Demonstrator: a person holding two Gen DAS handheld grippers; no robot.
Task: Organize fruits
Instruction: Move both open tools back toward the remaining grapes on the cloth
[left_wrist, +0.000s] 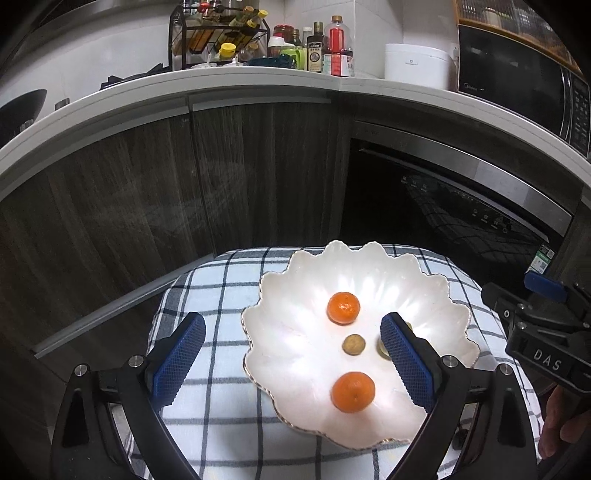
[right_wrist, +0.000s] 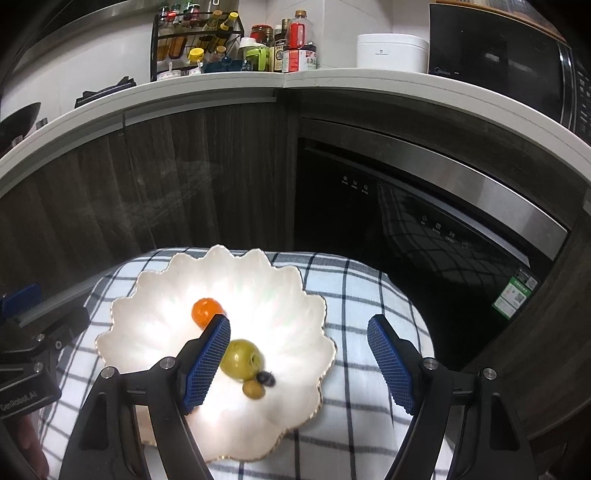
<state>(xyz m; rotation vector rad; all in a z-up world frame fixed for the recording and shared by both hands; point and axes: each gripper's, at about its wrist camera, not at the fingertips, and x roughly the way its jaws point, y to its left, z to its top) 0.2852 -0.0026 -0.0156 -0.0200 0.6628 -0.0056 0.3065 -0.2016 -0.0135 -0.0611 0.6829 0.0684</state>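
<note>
A white scalloped plate (left_wrist: 295, 354) sits on a checked cloth (left_wrist: 207, 280). In the left wrist view it holds two oranges (left_wrist: 343, 308) (left_wrist: 353, 391) and a small brown fruit (left_wrist: 354, 345); a green fruit (left_wrist: 382, 349) is mostly hidden behind my right finger. In the right wrist view the plate (right_wrist: 155, 325) holds a green fruit (right_wrist: 242, 359), a small brown fruit (right_wrist: 253, 388), a dark berry (right_wrist: 266, 377) and one orange (right_wrist: 206, 311). My left gripper (left_wrist: 293, 356) is open and empty over the plate's left part. My right gripper (right_wrist: 298, 363) is open and empty over the plate's right edge.
Dark wood cabinet doors (left_wrist: 147, 192) and a black built-in appliance (right_wrist: 424, 206) stand right behind the cloth-covered surface. The white counter (left_wrist: 258, 79) above carries a spice rack (left_wrist: 218, 33), bottles, a white cooker (left_wrist: 417, 64) and a microwave (left_wrist: 517, 85).
</note>
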